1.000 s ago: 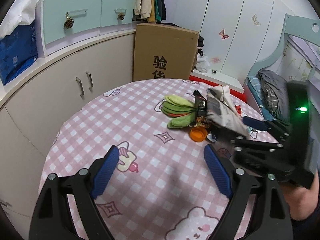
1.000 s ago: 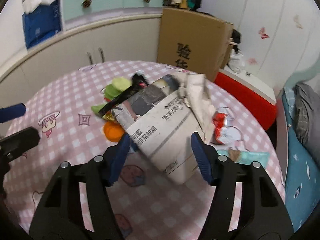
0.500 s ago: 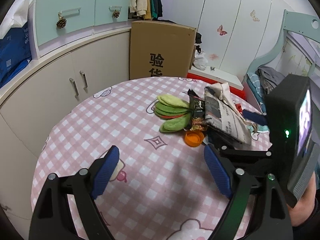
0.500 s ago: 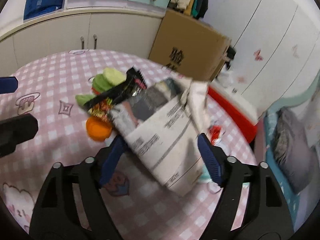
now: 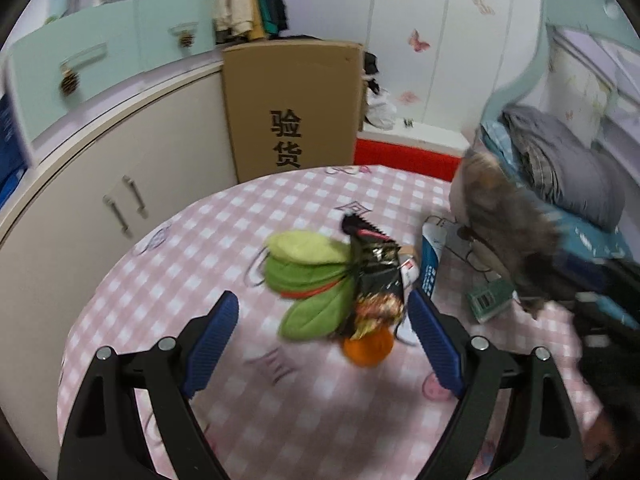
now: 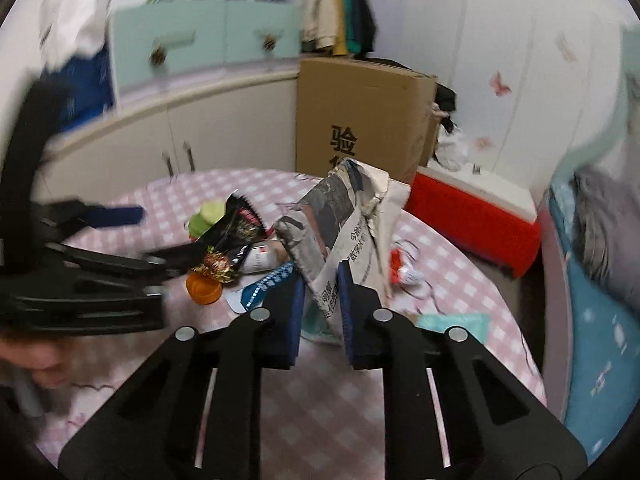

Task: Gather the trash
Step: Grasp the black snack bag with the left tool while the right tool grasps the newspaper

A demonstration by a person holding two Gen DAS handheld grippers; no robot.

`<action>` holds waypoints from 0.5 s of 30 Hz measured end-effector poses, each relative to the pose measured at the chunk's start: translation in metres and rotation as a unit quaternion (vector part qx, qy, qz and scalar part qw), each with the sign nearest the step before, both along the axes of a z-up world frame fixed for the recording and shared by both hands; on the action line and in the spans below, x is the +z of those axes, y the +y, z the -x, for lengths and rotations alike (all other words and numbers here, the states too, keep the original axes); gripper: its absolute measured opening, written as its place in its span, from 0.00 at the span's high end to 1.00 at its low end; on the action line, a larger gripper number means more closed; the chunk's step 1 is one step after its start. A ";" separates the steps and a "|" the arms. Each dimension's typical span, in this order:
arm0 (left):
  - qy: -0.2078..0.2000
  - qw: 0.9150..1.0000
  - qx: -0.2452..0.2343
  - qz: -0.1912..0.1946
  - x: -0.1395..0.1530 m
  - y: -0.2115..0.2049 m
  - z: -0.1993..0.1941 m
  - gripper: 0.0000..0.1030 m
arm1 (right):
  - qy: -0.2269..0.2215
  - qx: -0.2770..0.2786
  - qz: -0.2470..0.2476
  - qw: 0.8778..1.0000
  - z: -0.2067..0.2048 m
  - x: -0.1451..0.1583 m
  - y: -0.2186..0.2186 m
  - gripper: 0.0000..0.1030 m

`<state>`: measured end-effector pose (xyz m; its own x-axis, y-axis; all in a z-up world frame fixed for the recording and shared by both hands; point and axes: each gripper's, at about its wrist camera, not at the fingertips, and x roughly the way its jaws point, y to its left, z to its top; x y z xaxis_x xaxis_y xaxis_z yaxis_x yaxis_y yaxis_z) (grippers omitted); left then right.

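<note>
My right gripper is shut on a folded newspaper and holds it upright above the pink checked table. In the left wrist view the newspaper is a blurred grey shape at the right. My left gripper is open and empty, its blue pads either side of a black snack wrapper, an orange cap and green pads. The wrapper and cap also show in the right wrist view, with the left gripper beside them.
A blue-white packet, a green card and a red-white wrapper lie on the table. A cardboard box, white cabinets, a red step and a bed surround it.
My right gripper has shut on the newspaper and lifted it off the pile, uncovering the packet beneath. My left gripper has moved forward toward the wrapper and cap.
</note>
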<state>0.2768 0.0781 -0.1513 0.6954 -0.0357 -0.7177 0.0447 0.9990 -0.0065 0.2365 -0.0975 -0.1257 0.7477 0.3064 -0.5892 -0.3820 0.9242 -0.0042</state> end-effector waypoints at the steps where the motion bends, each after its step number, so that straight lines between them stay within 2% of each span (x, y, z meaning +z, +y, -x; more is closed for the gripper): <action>1: 0.002 1.000 -0.004 -0.005 -0.002 -0.004 -0.004 0.18 | 0.004 -0.006 -0.014 1.000 0.000 0.002 -0.007 0.85; 4: 0.018 0.999 -0.015 -0.025 -0.014 -0.017 -0.023 0.20 | 0.012 -0.020 -0.032 0.999 -0.003 0.002 -0.022 0.85; 5: 0.023 0.999 -0.018 -0.024 -0.016 -0.019 -0.026 0.31 | 0.012 -0.028 -0.031 0.999 -0.006 0.001 -0.025 0.84; 6: 0.032 0.999 -0.025 -0.014 -0.019 -0.020 -0.030 0.39 | 0.015 -0.031 -0.035 0.999 -0.008 0.000 -0.028 0.84; 7: 0.033 0.999 -0.028 -0.006 -0.020 -0.021 -0.031 0.41 | 0.018 -0.035 -0.039 0.998 -0.011 -0.001 -0.030 0.82; 8: 0.031 0.999 -0.031 -0.004 -0.019 -0.022 -0.031 0.49 | 0.023 -0.037 -0.040 0.998 -0.015 -0.004 -0.030 0.82; 9: 0.032 0.999 -0.039 0.003 -0.018 -0.023 -0.031 0.61 | 0.026 -0.037 -0.044 0.998 -0.017 -0.006 -0.033 0.82; 11: 0.035 0.998 -0.042 0.014 -0.017 -0.024 -0.030 0.66 | 0.043 -0.032 -0.063 0.997 -0.026 -0.012 -0.035 0.83; 15: 0.033 0.998 -0.041 0.037 -0.016 -0.020 -0.023 0.73 | 0.048 -0.031 -0.119 0.991 -0.024 -0.008 -0.050 0.91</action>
